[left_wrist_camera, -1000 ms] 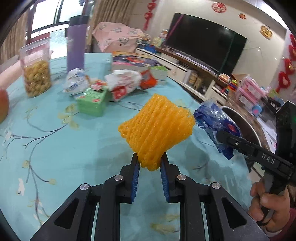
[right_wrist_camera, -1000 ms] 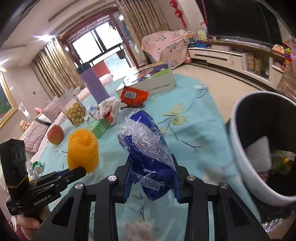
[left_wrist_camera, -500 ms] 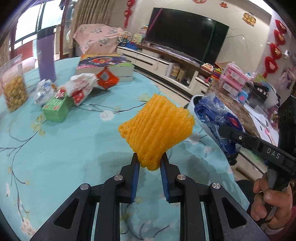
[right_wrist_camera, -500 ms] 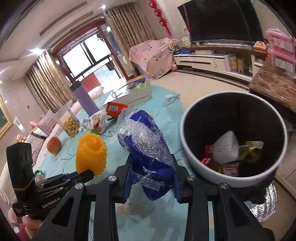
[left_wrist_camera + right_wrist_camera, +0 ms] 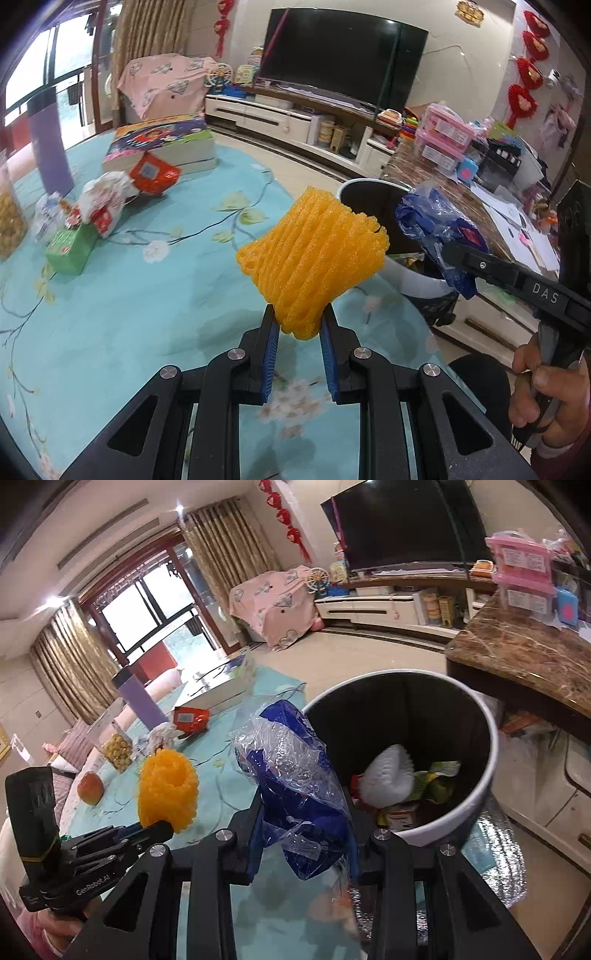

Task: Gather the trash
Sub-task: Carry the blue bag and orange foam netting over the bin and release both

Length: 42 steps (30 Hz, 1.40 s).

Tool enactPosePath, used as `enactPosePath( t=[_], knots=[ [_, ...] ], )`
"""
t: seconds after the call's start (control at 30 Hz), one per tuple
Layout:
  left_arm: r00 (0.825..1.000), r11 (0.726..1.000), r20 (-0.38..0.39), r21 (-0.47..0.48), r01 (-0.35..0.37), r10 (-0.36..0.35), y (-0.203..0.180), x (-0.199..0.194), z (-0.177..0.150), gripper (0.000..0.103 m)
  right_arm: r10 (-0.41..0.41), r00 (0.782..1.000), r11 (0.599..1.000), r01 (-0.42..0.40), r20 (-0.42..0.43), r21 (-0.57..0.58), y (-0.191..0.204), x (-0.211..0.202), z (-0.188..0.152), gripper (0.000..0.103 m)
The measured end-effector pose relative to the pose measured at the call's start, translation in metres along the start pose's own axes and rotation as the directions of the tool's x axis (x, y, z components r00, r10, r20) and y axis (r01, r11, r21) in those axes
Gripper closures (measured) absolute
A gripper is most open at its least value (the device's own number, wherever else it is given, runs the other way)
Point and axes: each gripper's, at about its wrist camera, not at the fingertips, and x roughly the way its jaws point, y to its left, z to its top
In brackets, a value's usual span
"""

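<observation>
At the table's right edge, the left gripper (image 5: 297, 328) pinches an orange foam net (image 5: 314, 258) and the right gripper (image 5: 304, 827) clamps a blue plastic bag (image 5: 295, 775) near the bin (image 5: 476, 805). Released short of the rim, the light bag would probably drift to the floor.

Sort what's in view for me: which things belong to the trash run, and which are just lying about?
Job:
orange foam net in left claw
blue plastic bag in right claw
trash bin
red wrapper
crumpled white wrapper

Lying about:
book
purple bottle
apple
</observation>
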Motion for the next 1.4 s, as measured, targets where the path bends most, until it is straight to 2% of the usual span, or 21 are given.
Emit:
enactPosePath(
  t=[0.67,1.4],
  knots=[
    [0.999,0.991,-0.041,0.131,0.014,-0.009,-0.057,0.042,0.042,0.082,-0.080,0.997,0.995,0.080,-0.003,0.058,-0.047,-0.012,0.009,0.067],
    [0.996,0.979,-0.086,0.205,0.010,0.008,-0.086,0.091,0.073,0.081,-0.112,0.993,0.993,0.114,-0.047,0.040,-0.070,0.005,0.035,0.067]
  ],
)
